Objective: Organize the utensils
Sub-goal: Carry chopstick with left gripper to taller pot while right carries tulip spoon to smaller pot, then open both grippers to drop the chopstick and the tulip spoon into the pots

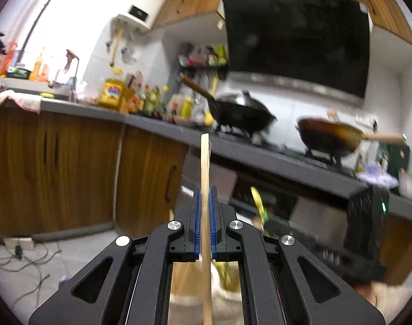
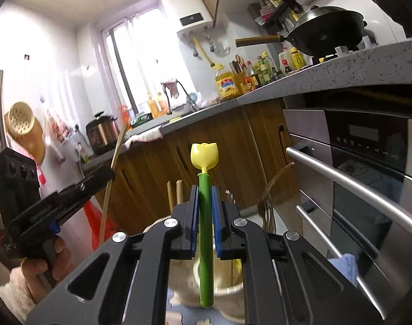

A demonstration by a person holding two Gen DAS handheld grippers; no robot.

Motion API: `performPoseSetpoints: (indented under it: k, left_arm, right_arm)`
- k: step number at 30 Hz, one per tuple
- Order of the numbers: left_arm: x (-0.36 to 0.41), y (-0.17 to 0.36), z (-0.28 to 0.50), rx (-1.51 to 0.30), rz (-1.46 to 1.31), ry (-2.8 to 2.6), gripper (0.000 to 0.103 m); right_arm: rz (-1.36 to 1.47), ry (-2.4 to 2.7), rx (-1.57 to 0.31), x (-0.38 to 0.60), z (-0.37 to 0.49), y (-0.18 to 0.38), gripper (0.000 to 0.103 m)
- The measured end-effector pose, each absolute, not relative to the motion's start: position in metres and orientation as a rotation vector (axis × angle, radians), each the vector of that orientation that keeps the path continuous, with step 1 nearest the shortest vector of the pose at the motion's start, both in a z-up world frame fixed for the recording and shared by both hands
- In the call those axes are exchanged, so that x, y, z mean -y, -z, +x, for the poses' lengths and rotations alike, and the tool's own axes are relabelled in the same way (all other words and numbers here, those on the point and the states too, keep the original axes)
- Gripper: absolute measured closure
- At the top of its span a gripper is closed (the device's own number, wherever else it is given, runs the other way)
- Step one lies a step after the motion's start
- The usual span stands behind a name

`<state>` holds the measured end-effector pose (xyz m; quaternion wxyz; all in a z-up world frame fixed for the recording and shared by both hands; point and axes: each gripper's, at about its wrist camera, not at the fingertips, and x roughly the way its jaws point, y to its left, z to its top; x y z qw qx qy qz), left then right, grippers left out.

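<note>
Two utensils were clamped in shut jaws, a thin wooden chopstick (image 1: pixel 205 189) in the left gripper (image 1: pixel 205 211) and a green-handled yellow tulip-topped utensil (image 2: pixel 205 216) in the right gripper (image 2: pixel 205 211), both raised above the cream holder cup (image 2: pixel 227 295) where more sticks stood, so sorting seemed only partly done.

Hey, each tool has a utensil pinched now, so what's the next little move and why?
Probably carry both utensils clear of the cream holder first. The left tool pinches a wooden chopstick, the right tool a green-handled utensil with a yellow tulip top, and both hang just above the holder.
</note>
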<state>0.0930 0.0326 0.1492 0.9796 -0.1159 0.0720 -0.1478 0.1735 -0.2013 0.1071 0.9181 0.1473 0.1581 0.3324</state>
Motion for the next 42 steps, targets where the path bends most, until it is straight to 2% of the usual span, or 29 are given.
performPoseSetpoints:
  k: [7, 18, 41, 42]
  left_arm:
    - [-0.026, -0.136, 0.136, -0.086, -0.257, 0.202, 0.097]
    - [-0.020, -0.134, 0.144, -0.033, -0.248, 0.171, 0.097]
    - [-0.025, -0.083, 0.092, -0.245, -0.141, 0.220, 0.097]
    - [-0.025, -0.083, 0.092, -0.256, -0.143, 0.219, 0.093]
  right_arm:
    - [0.280, -0.650, -0.264, 0.184, 0.185, -0.092, 0.094]
    - [0.295, -0.668, -0.250, 0.177, 0.189, -0.076, 0.094]
    - [0.268, -0.639, -0.391, 0.194, 0.167, -0.040, 0.094]
    - [0.265, -0.634, -0.395, 0.194, 0.166, -0.039, 0.092]
